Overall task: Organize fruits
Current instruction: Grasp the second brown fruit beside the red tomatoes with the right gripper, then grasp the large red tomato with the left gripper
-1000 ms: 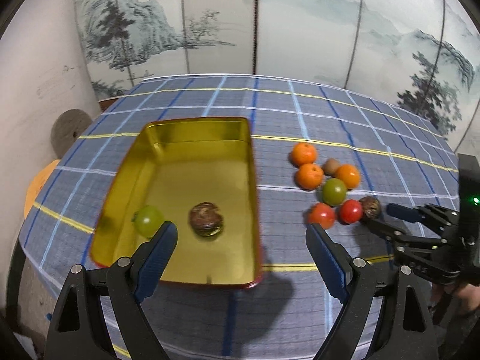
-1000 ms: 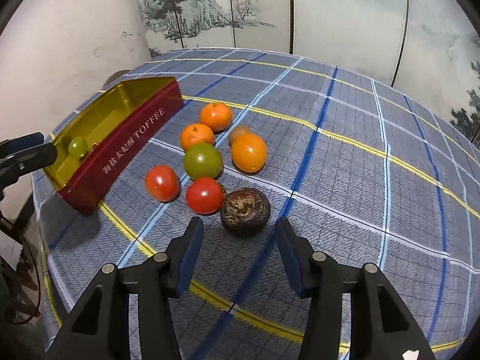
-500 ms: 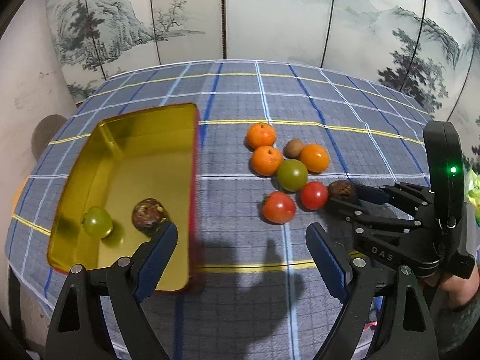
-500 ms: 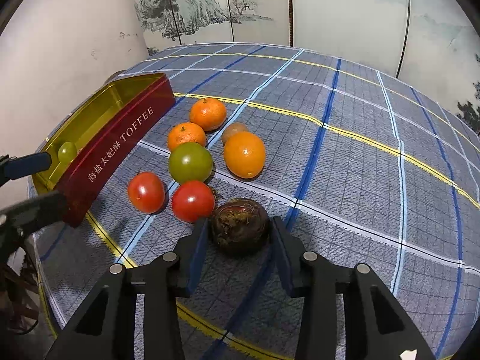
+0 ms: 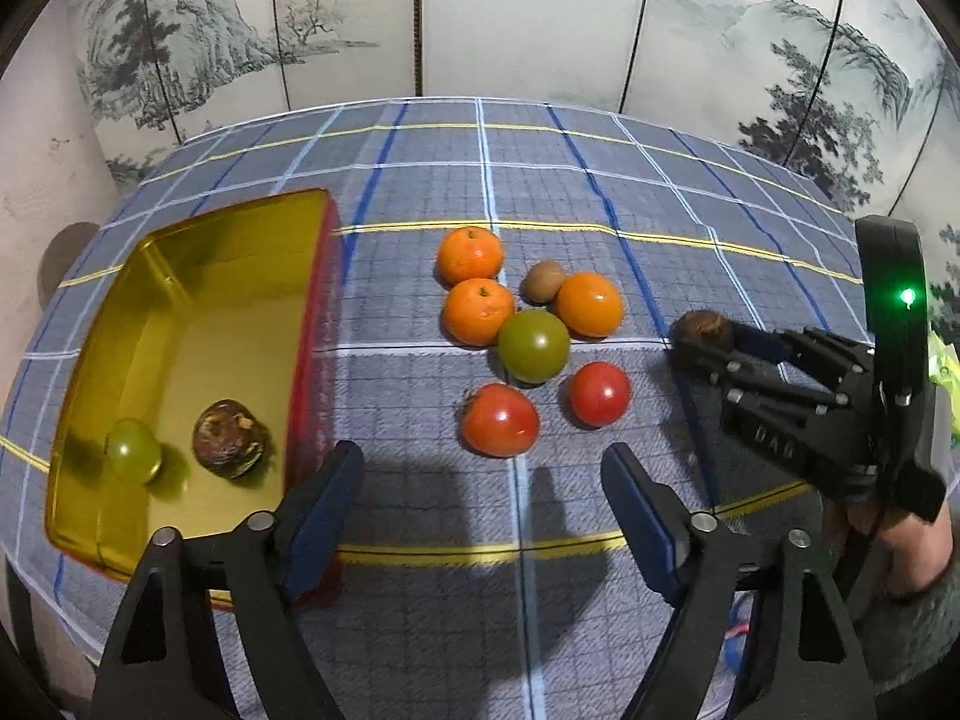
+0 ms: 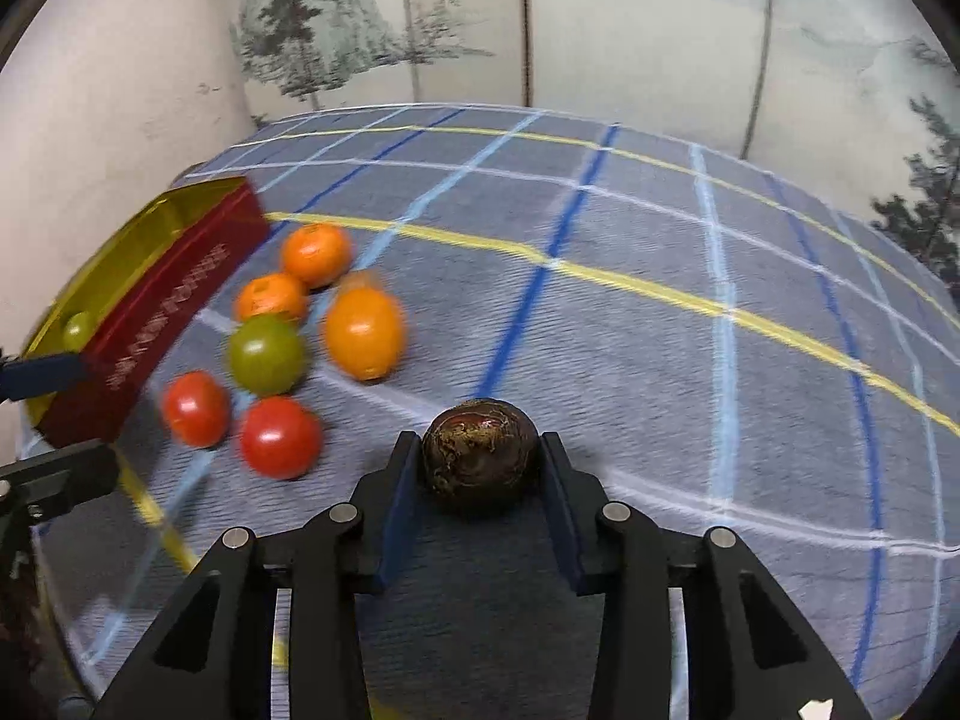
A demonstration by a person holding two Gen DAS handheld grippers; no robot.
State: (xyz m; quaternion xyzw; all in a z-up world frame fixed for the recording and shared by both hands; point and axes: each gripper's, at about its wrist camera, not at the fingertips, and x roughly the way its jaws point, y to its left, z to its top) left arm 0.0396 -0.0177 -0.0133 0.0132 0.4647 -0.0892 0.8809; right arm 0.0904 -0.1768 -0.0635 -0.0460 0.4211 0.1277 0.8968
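My right tongs are closing on the dark wrinkled round fruit, pads touching both flanks; I'd squeeze gently, lift straight, then carry it left to the gold-lined red tin; left tongs closing, nothing between them.

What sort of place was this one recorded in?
Probably a home or staged room: a round table under a plaid tablecloth, a folding screen painted with ink landscapes behind it, and fruit beside a gold tin.

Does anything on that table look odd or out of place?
Nothing is spilled or broken. Only two fruits lie in the gold tin; seven sit loose on the cloth, and the right gripper is closing on a wrinkled dark fruit.
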